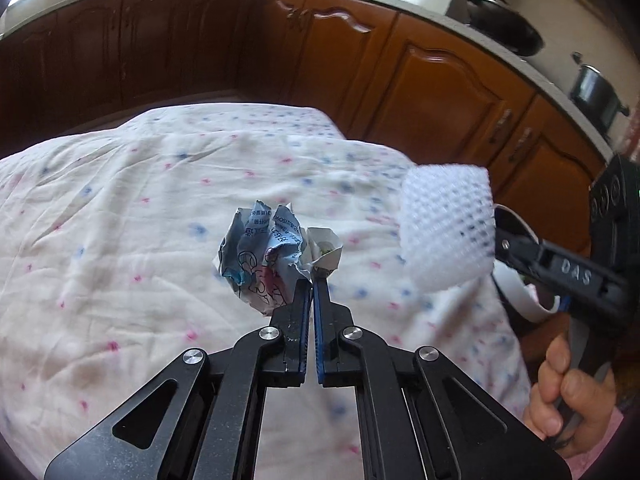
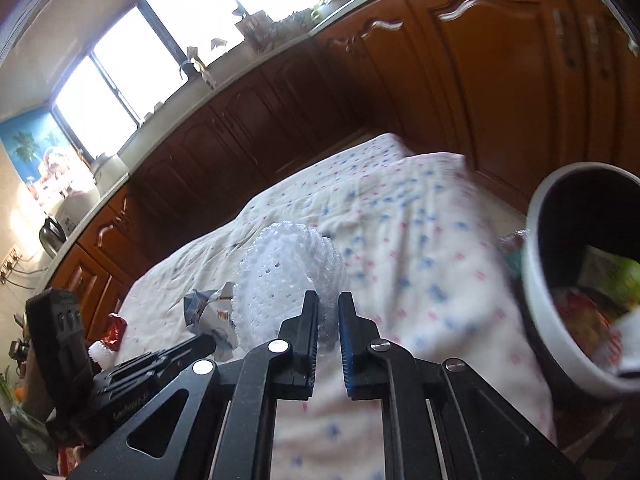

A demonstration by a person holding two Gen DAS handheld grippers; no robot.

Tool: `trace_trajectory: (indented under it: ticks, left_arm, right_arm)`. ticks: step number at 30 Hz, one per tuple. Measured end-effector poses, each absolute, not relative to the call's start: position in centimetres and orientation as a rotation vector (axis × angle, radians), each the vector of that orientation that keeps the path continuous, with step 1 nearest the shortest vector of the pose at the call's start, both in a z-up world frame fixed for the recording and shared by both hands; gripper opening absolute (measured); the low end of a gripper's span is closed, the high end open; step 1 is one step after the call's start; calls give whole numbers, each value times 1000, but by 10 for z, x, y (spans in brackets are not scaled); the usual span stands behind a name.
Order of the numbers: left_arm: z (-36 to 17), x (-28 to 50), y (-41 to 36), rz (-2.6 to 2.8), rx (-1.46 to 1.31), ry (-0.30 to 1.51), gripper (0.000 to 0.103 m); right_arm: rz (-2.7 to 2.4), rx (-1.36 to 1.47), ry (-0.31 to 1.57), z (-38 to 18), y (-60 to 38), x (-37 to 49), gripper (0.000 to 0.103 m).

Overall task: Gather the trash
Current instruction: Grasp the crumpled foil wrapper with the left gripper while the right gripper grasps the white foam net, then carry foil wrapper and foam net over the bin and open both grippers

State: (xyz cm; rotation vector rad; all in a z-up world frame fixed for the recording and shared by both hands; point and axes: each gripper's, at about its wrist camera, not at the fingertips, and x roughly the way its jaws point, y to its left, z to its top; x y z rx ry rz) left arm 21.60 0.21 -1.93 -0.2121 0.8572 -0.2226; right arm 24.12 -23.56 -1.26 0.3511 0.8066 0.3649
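Both pieces of trash were judged already lifted for carrying to the white bin point(image 2: 560, 320) at three o'clock: the crumpled paper point(image 1: 264, 256) was pinched in the nearly closed left gripper point(image 1: 312, 280), the foam netting point(image 2: 288, 276) in the narrowly parted right gripper point(image 2: 328, 304), above the spotted cloth point(image 1: 120, 208).

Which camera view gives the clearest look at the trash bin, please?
The right wrist view: the white bin shows its open mouth, dark inside, with colourful wrappers in it. The left wrist view shows only a curved sliver of white rim behind the right gripper.
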Motion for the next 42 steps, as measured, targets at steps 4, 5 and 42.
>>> trace_trajectory:
  ticks: [4, 5, 42]
  left_arm:
    - [-11, 200, -16, -283, -195, 852, 2]
    - [-8, 197, -22, -294, -188, 848, 2]
    - [18, 164, -169, -474, 49, 834, 2]
  right_arm:
    - [311, 355, 774, -8, -256, 210, 10]
    - [299, 356, 770, -8, -261, 205, 10]
    - [93, 465, 650, 6, -385, 137, 10]
